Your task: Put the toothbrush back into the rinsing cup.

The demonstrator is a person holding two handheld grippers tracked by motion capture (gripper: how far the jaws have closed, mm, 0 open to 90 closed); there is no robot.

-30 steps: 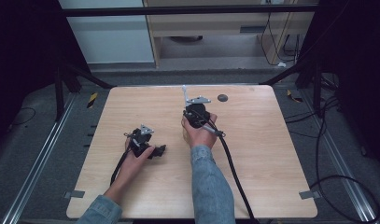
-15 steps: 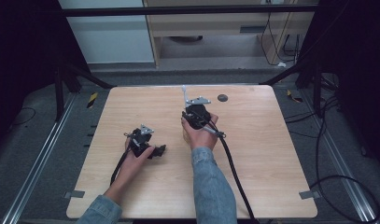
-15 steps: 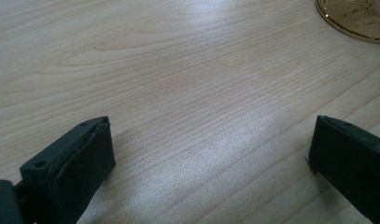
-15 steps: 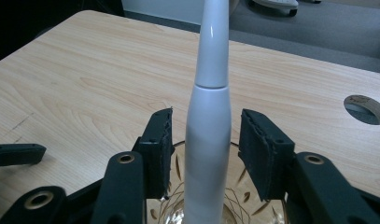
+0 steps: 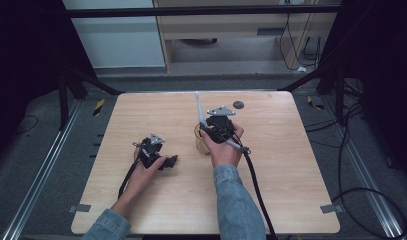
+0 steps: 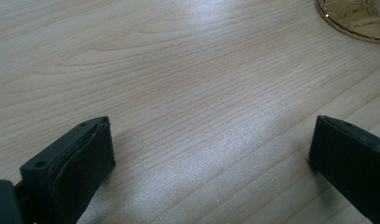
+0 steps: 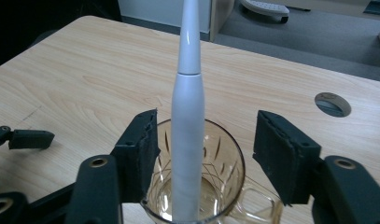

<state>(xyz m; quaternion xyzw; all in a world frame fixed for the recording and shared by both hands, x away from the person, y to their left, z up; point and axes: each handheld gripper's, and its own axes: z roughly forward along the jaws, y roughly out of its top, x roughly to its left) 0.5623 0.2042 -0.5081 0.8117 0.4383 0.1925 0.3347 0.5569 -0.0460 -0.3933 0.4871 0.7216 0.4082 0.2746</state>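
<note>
High view: the white toothbrush [image 5: 198, 107] stood in the amber glass mug [image 5: 201, 142] mid-counter [image 5: 291, 165], at the right gripper [image 5: 209, 131]. Left gripper view: left gripper [image 6: 211, 154] fingers were apart over bare wood. Right gripper view: fingers [image 7: 141, 149] were apart, flanking the mug; a clumsy retreat could likely tip it.

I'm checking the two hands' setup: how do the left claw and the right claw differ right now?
The left claw lies low on the bare table, nothing between its jaws; the right claw is poised above the amber glass mug, its jaws either side of the white toothbrush standing in it, not touching it. The left sits nearer the person, the right nearer the table's middle. Both are open, each held in a hand.
</note>
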